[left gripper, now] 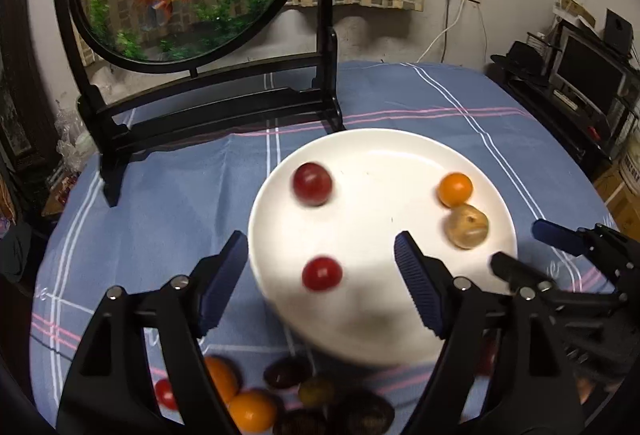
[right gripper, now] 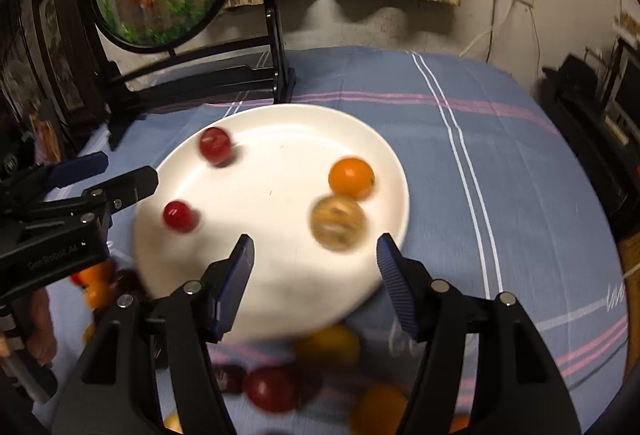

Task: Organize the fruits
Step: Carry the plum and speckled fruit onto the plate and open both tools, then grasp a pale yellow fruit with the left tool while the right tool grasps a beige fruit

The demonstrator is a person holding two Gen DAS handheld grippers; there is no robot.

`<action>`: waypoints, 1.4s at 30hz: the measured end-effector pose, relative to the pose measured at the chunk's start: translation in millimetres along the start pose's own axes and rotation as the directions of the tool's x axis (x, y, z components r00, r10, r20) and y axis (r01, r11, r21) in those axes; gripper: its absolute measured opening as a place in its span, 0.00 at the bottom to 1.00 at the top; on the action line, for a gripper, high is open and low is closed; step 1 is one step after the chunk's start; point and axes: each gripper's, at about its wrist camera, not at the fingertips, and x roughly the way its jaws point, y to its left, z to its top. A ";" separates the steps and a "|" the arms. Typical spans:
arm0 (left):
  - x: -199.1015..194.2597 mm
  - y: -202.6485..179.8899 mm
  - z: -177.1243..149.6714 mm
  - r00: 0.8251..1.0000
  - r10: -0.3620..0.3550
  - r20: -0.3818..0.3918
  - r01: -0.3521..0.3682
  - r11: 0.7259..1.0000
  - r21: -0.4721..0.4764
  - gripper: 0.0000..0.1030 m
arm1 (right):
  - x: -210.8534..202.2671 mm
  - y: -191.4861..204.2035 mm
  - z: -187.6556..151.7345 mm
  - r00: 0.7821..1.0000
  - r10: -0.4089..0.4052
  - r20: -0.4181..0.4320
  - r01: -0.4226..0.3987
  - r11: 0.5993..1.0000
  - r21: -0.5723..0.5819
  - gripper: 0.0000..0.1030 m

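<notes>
On a blue striped tablecloth (left gripper: 360,103), a round white ceramic plate (left gripper: 384,155) holds four small fruits. Both tongs stand open and empty: left gripper (left gripper: 320,263) with a small round red fruit (left gripper: 322,273) between its fingers, right gripper (right gripper: 314,255) with a speckled tan fruit (right gripper: 338,221) at its 12 o'clock.

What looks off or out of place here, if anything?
Nothing spilled or damaged. Four fruits sit on the round white plate; the rest are loose on the blue striped tablecloth by its near edge, unsorted.

Glossy white ceramic-looking plate (left gripper: 400,151) lies on matt striped blue cloth (left gripper: 168,195); the fruits (left gripper: 455,189) look smooth-skinned.
</notes>
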 end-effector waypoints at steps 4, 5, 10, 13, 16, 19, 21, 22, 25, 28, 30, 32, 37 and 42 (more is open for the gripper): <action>-25.4 -1.2 -20.0 1.000 -0.023 0.010 0.023 1.000 0.010 0.78 | -30.7 -13.0 -25.4 0.999 0.038 0.014 -0.039 0.998 0.045 0.62; -30.4 -1.3 -25.2 1.000 -0.024 0.011 0.023 1.000 0.011 0.78 | -36.7 -13.5 -30.9 0.999 0.035 0.020 -0.036 0.998 0.048 0.62; -56.0 0.4 -63.8 0.999 -0.041 0.009 0.042 0.999 -0.028 0.82 | -64.2 -20.1 -61.1 0.999 0.017 0.034 -0.018 0.999 0.050 0.62; -70.2 0.3 -86.8 0.999 -0.033 0.015 0.034 0.999 -0.038 0.82 | -78.3 -21.8 -80.6 0.999 0.001 0.045 -0.003 0.998 0.062 0.62; -81.9 2.5 -106.6 1.000 -0.022 0.011 0.022 0.999 -0.045 0.82 | -82.9 -20.9 -97.8 0.999 -0.014 0.042 0.010 0.997 0.077 0.62; -90.6 4.9 -121.2 1.000 -0.019 0.005 0.019 0.999 -0.051 0.82 | -86.1 -15.8 -114.7 0.999 0.009 0.033 -0.012 0.997 0.079 0.62; -95.9 6.5 -129.9 1.000 -0.005 0.005 0.006 0.999 -0.048 0.82 | -87.9 -11.2 -124.2 0.999 0.020 0.028 -0.022 0.997 0.079 0.62; -98.2 7.2 -133.4 1.000 -0.004 0.008 0.004 0.999 -0.050 0.83 | -88.5 -9.4 -127.3 0.999 0.024 0.028 -0.026 0.997 0.078 0.62; -102.6 9.5 -141.3 1.000 -0.012 0.011 0.013 0.998 -0.061 0.85 | -92.0 -5.3 -133.9 0.997 0.048 0.060 -0.052 0.996 0.066 0.62; -101.6 8.6 -148.5 1.000 -0.012 0.005 0.012 0.998 -0.062 0.85 | -92.0 -3.7 -136.7 0.995 0.053 0.083 -0.058 0.997 0.054 0.62; -98.5 7.7 -151.5 1.000 -0.017 0.001 0.017 0.998 -0.057 0.85 | -90.6 -1.4 -137.0 0.994 0.067 0.090 -0.071 0.996 0.049 0.62; -92.0 6.0 -152.1 1.000 -0.023 0.000 0.023 0.998 -0.059 0.85 | -89.6 0.5 -138.0 0.992 0.075 0.101 -0.079 0.996 0.037 0.62; -72.1 1.9 -157.8 0.999 -0.036 -0.029 0.035 0.999 -0.024 0.85 | -83.8 10.0 -142.0 0.992 0.077 0.097 -0.075 0.997 -0.021 0.62; -70.2 -0.8 -161.7 1.000 -0.005 -0.017 0.006 0.998 0.056 0.85 | -80.6 21.8 -145.0 0.995 0.060 0.075 -0.053 0.995 -0.086 0.62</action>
